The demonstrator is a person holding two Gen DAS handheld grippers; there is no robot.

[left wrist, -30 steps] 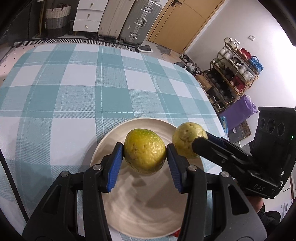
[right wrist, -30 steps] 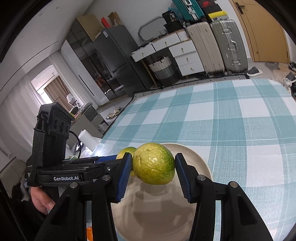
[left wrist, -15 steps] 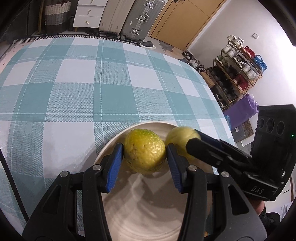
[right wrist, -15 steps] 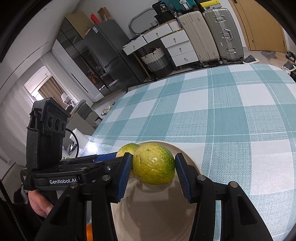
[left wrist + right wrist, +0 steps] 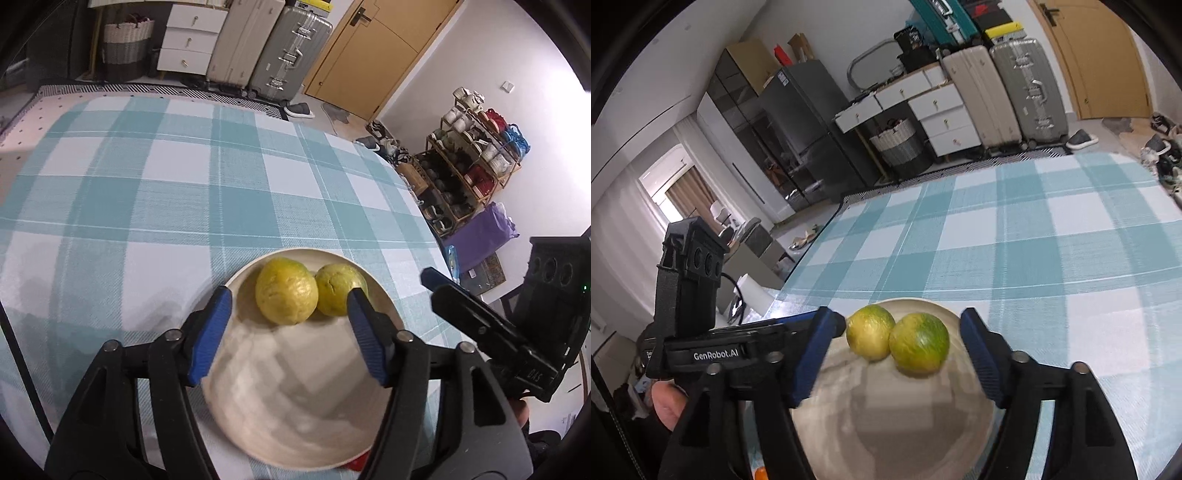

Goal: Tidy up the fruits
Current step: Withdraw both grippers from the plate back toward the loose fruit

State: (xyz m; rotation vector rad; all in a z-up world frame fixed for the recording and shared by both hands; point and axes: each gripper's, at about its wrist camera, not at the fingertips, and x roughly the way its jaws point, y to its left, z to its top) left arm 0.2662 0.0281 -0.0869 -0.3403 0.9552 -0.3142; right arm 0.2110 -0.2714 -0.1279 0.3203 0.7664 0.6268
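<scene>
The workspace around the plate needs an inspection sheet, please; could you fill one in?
Surface: table under a teal-and-white checked cloth.
Job's things: two yellow-green fruits, left fruit and right fruit, touching, on the beige plate.
Clutter: small red and orange bits at the plate's near edge, unidentifiable.
Grippers: left gripper and right gripper opening, pads clear of the fruit.
Cables: a dark cord beyond the table's left edge.
Surroundings: suitcases, drawers, basket, shoe rack, door.

wall: white | door [image 5: 373, 55]: wooden, top centre | suitcases [image 5: 266, 48]: top | shoe rack [image 5: 469, 162]: right | fridge [image 5: 798, 133]: dark, upper left | window [image 5: 683, 195]: left
</scene>
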